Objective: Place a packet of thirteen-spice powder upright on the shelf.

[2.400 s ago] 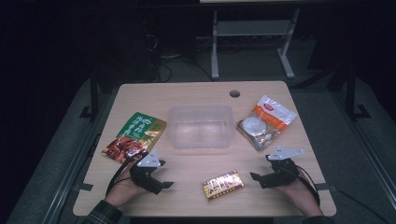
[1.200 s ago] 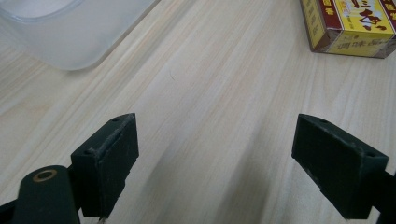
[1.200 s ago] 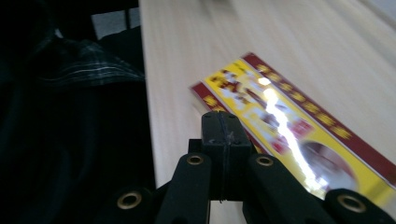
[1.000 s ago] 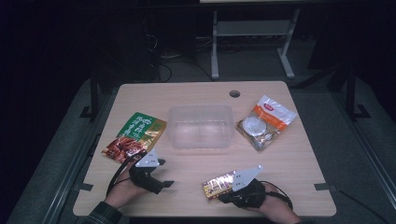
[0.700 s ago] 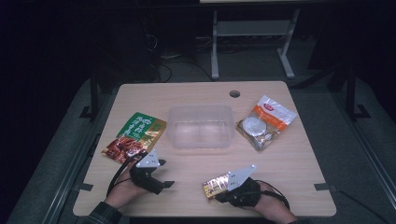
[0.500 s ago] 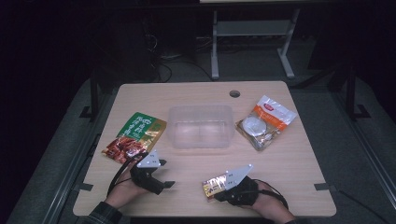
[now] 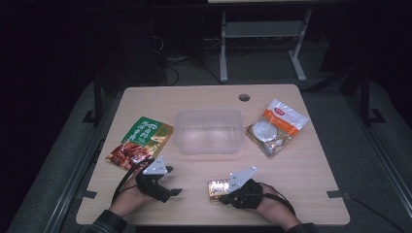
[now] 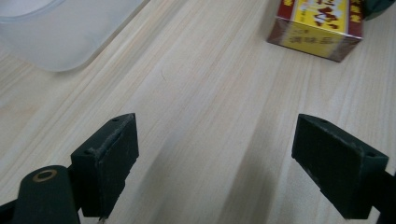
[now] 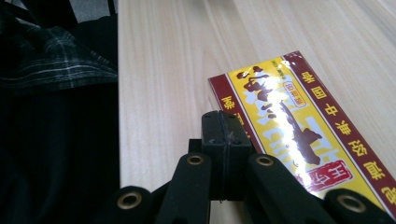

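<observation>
A yellow and red box (image 7: 218, 187) lies flat near the table's front edge, also seen as the box (image 9: 299, 126) and the box (image 8: 317, 25). My right gripper (image 7: 222, 197) is shut, its pads pressed together with nothing between them. In the right gripper view, my right gripper (image 9: 225, 126) rests its tips at the box's near long edge; whether they touch it I cannot tell. My left gripper (image 7: 171, 181) stands open to the left of the box. In its own view, the left gripper (image 8: 229, 163) has bare wood between its jaws.
A clear plastic container (image 7: 209, 131) stands at the table's middle, its corner also showing as the container (image 8: 56, 28). A green and red snack packet (image 7: 141, 143) lies at the left. At the right lies a white and orange packet (image 7: 277, 126). A cable hole (image 7: 244, 97) is at the back.
My right hand has moved left from the table's right side to the box and now covers the box's right end. The left hand has stayed put.
</observation>
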`<state>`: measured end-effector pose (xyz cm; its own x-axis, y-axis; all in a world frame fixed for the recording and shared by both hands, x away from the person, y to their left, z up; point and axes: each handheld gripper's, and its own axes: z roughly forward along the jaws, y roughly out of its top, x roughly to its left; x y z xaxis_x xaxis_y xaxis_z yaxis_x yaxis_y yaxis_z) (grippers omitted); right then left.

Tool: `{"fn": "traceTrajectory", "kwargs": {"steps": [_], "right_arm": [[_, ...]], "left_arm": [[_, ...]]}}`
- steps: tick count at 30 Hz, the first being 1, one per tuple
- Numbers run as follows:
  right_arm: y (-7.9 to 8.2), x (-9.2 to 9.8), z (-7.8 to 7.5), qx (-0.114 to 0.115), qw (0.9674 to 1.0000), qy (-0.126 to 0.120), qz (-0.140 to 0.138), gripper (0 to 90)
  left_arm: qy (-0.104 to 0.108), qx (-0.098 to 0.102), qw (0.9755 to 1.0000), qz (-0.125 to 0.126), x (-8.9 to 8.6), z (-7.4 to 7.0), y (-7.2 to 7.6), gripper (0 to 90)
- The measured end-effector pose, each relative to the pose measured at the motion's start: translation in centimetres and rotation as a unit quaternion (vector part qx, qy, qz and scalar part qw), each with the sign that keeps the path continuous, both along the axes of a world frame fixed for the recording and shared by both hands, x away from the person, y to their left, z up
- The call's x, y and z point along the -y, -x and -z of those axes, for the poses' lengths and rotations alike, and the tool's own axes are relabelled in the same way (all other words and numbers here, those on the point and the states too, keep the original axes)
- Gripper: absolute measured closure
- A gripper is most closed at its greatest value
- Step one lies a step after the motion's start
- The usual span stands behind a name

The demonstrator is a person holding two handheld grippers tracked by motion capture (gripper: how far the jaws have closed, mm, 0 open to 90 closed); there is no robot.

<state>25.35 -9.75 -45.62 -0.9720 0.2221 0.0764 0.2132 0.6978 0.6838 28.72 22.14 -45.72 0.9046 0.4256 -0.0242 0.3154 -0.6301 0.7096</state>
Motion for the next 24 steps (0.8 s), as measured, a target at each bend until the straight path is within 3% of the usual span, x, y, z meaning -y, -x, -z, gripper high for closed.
{"fn": "traceTrajectory", "kwargs": {"steps": [4, 14, 21, 24], "right_arm": [[-0.3, -0.3, 0.0, -0.002, 0.9999, 0.002, 0.01, 90.0], [-1.5, -1.2, -0.2, 0.017, 0.9997, 0.011, 0.015, 90.0], [-2.4, -1.9, -0.1, 0.007, 0.999, 0.014, 0.041, 90.0], [-2.4, -1.8, -0.2, 0.006, 0.9992, 0.011, 0.039, 89.9]], "left_arm": [[0.0, 0.0, 1.0, 0.001, 0.0, 0.0, 0.0, 14.3], [-0.001, -0.004, 1.0, 0.002, 0.0, 0.0, 0.1, 14.3], [-0.002, -0.003, 1.0, 0.004, 0.0, 0.0, 0.0, 14.3], [0.0, -0.005, 1.0, 0.004, 0.1, 0.0, 0.1, 14.3]]}}
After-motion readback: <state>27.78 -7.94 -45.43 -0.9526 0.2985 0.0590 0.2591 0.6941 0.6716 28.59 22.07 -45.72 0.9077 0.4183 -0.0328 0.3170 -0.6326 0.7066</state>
